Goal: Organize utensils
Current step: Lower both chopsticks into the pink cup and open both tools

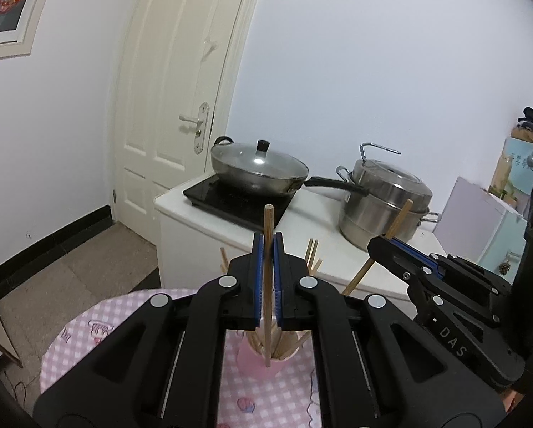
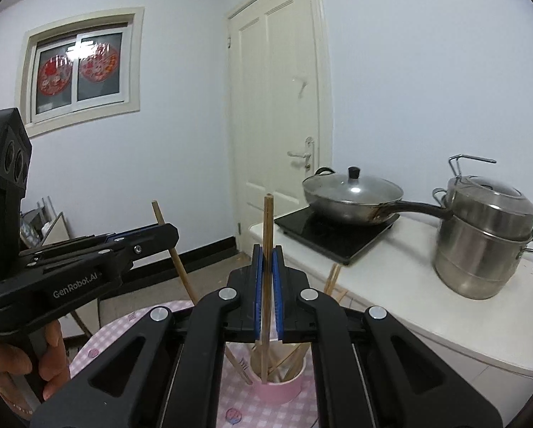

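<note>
In the left wrist view my left gripper (image 1: 268, 240) is shut on a wooden chopstick (image 1: 268, 221) held upright. Its lower end hangs at the mouth of a pink cup (image 1: 255, 365) that holds several chopsticks. To the right, my right gripper (image 1: 379, 246) is shut on a second, tilted chopstick (image 1: 402, 214). In the right wrist view my right gripper (image 2: 267, 251) grips its chopstick (image 2: 267, 221) upright, with the tip down inside the pink cup (image 2: 279, 388). My left gripper (image 2: 170, 233) stands at the left, and its chopstick (image 2: 163, 219) slants down toward the cup's left rim.
The cup stands on a round table with a pink checked cloth (image 1: 88, 331). Behind it a white counter (image 2: 409, 285) carries a lidded wok (image 2: 352, 196) on a black cooktop (image 2: 334, 239) and a steel steamer pot (image 2: 484, 246). A hand (image 2: 34, 360) holds the left gripper's handle.
</note>
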Available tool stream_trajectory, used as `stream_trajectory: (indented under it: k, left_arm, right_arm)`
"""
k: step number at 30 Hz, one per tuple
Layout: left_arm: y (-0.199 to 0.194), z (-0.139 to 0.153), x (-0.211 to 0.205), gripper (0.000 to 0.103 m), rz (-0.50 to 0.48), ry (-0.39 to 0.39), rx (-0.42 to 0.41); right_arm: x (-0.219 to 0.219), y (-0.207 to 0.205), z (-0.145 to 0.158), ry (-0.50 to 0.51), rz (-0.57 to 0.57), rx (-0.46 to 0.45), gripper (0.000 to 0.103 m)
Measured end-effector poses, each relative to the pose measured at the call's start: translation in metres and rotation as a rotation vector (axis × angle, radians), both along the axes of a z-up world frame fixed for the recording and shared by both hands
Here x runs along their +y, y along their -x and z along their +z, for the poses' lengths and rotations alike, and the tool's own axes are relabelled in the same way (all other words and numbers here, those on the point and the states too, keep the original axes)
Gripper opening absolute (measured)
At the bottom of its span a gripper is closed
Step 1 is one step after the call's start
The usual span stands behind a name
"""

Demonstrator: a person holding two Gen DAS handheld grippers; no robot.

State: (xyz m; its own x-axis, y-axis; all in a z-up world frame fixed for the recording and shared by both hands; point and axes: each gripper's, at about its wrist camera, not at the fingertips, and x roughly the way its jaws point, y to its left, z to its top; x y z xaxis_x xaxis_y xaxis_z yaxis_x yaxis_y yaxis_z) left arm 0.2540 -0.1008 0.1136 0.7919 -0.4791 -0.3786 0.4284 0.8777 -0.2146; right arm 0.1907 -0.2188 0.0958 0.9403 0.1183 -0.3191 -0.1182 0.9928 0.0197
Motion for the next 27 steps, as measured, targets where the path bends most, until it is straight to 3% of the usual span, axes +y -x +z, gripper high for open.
stream_trajectory:
  k: [19,27]
  left_arm:
    - [-0.007,0.008,-0.011,0.005,0.007,0.044,-0.038]
    - [-0.016,-0.038,-0.026,0.005,0.012,-0.038,-0.002]
  right_arm:
    - [-0.021,-0.013,-0.017,-0.03,-0.006,0.035,0.004]
    - [-0.021,-0.014,-0.033,-0.033,-0.011,0.062,0.004]
